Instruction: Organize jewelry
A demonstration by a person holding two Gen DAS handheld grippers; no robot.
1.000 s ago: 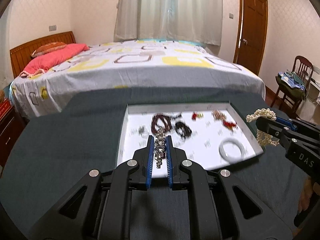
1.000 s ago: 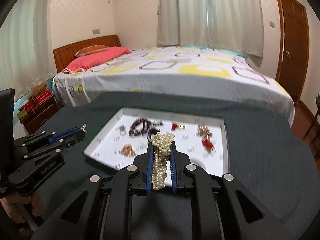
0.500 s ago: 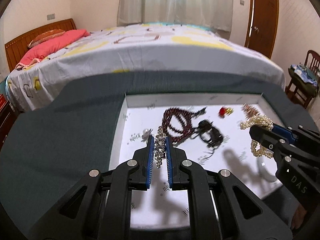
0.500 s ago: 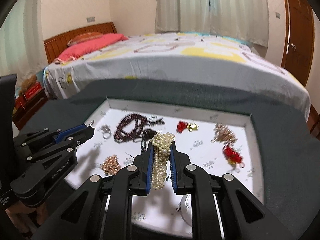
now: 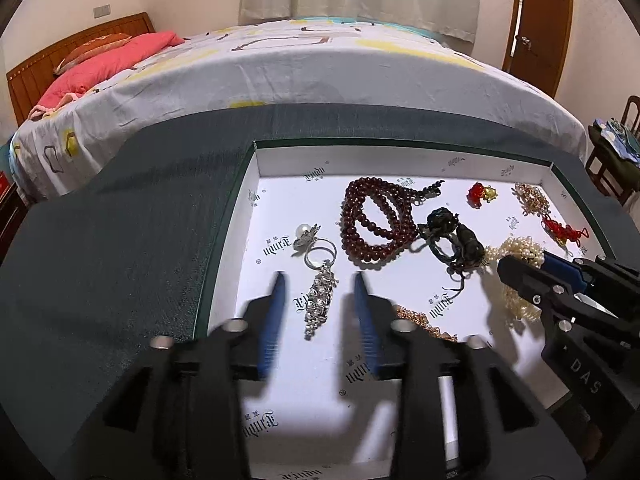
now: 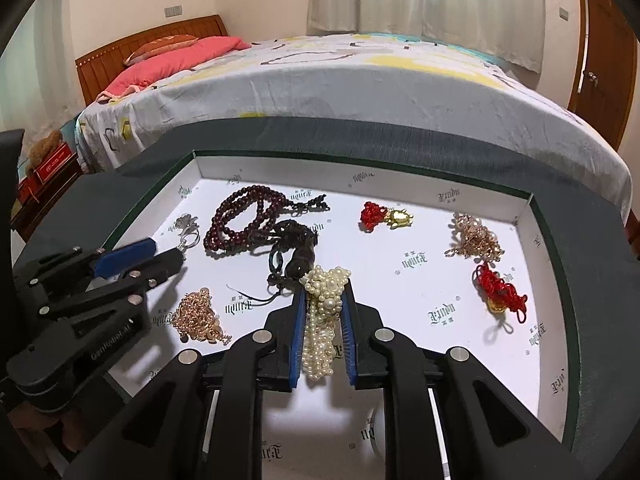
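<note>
A shallow white tray (image 5: 256, 184) with printed logos is set on the dark green table (image 5: 120, 240). The right gripper (image 6: 322, 316) is closed on a bundled pearl necklace (image 6: 322, 320), cream and glossy, over the tray. The jaws of the left gripper (image 5: 318, 300) have just been opening; between them, untouched, a glittering silver crystal bracelet (image 5: 320, 300) is laid on the tray floor.

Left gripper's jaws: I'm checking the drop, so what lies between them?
In the left wrist view, the silver rhinestone bracelet lies on the white tray between the open jaws, which have just been opening; neither touches it.
</note>
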